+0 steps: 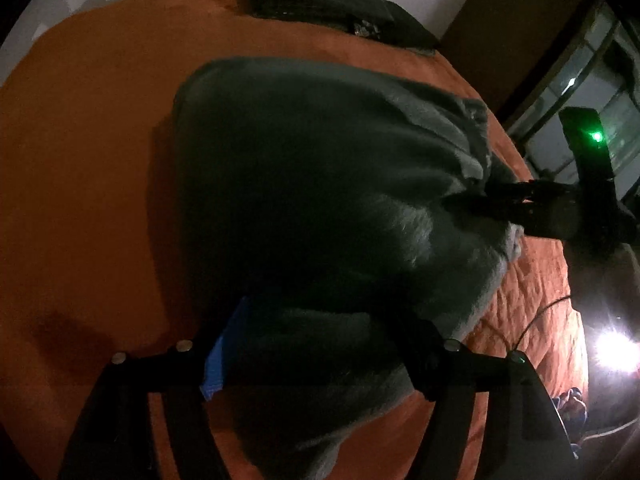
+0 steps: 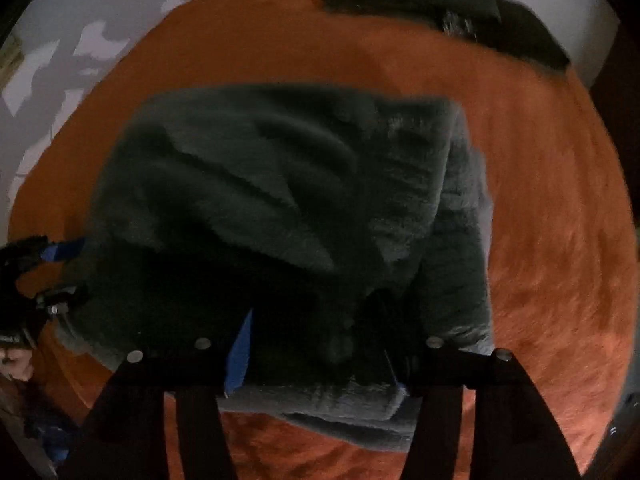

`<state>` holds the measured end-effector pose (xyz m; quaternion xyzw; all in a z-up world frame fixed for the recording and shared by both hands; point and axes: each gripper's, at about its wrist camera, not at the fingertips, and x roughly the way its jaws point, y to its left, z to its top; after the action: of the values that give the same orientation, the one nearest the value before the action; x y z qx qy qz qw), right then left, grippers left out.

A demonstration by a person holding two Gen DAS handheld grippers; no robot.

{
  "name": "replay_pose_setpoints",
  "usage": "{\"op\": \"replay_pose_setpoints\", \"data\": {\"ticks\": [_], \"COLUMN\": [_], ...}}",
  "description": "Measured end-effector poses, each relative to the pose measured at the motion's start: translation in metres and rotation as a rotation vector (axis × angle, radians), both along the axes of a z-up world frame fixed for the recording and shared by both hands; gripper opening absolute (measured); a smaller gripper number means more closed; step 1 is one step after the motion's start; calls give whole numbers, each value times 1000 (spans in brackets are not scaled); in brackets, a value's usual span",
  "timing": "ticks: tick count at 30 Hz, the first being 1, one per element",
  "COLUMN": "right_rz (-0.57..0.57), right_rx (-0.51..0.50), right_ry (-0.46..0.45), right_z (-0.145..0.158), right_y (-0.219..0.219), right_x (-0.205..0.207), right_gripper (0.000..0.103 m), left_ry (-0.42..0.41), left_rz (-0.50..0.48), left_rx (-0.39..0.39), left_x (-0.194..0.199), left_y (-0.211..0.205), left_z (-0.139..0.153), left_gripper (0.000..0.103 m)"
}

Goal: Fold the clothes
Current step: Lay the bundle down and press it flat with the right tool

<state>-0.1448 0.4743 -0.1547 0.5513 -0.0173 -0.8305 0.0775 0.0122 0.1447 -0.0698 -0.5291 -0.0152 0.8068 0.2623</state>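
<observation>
Left wrist: one grey fleece garment (image 1: 320, 184), one folded dark pile (image 1: 332, 4).

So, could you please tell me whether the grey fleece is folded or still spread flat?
Partly folded: the grey fleece lies doubled over on the orange bedcover, its near edge layered.

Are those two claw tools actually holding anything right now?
Both seem to straddle the near edge of the fluffy dark grey-green garment; the left gripper and right gripper are too shadowed to confirm a grip.
</observation>
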Motion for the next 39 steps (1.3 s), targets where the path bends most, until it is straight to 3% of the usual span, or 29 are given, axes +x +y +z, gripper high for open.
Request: {"op": "replay_pose_setpoints", "data": {"ticks": [2, 4, 8, 10, 12, 13, 14, 15, 16, 18, 20, 23, 27, 29, 32, 33, 35, 39], "right_rz": [-17, 1, 40, 50, 21, 6, -27, -62, -87, -114, -97, -59, -6, 37, 49, 18, -29, -28], "right_rx": [64, 58, 16, -43, -28, -19, -21, -23, -18, -46, -66, -42, -121, -150, -46, -62, -113, -61], "right_ry": [13, 44, 239, 224, 147, 107, 92, 79, 84, 84, 75, 127, 160, 130, -40, -76, -69, 51], "right_z": [1, 16, 68, 66, 40, 27, 19, 10, 2, -10, -8, 16, 52, 56, 25, 18, 19, 48], "right_y": [7, 9, 7, -2, 0, 2, 8, 15, 22, 37, 36, 38, 33, 26, 20, 27, 39, 46], "right_x": [4, 3, -21, -55, -79, -91, -97, -102, -109, -121, -128, -119, -67, -39, -20, -12, -2, 9], "right_gripper": [51, 51, 51, 51, 51, 44, 29, 22, 0, 0, 0, 0, 2, 2, 2, 2, 2, 6], "left_ry": [-5, -12, 41, 62, 35, 38, 42, 98, 144, 202, 196, 86, -27, -11, -22, -39, -56, -47], "left_rz": [-3, -12, -42, -38, -21, -27, -34, -57, -81, -127, -136, -97, -19, 11, 62, 81, 104, 136], "left_rx": [-1, 21, 85, 66, 10, -17, -44, -78, -98, -134, -126, -23, 120, 121, 81, 76, 88, 70], "left_x": [2, -4, -35, -50, -59, -56, -54, -44, -35, -12, 3, 13, 16, 6, -7, -9, -6, 7], "left_y": [-3, -1, 32, 51, 66, 70, 73, 74, 73, 69, 53, 20, -24, -28, -36, -41, -52, -74], "left_z": [8, 27, 53, 53, 28, 18, 8, 5, 7, 13, 21, 29, 44, 43, 33, 29, 29, 31], "left_gripper": [72, 72, 77, 77, 77, 77, 77, 77, 77, 77, 77, 77, 77, 77, 77, 77, 77, 77]}}
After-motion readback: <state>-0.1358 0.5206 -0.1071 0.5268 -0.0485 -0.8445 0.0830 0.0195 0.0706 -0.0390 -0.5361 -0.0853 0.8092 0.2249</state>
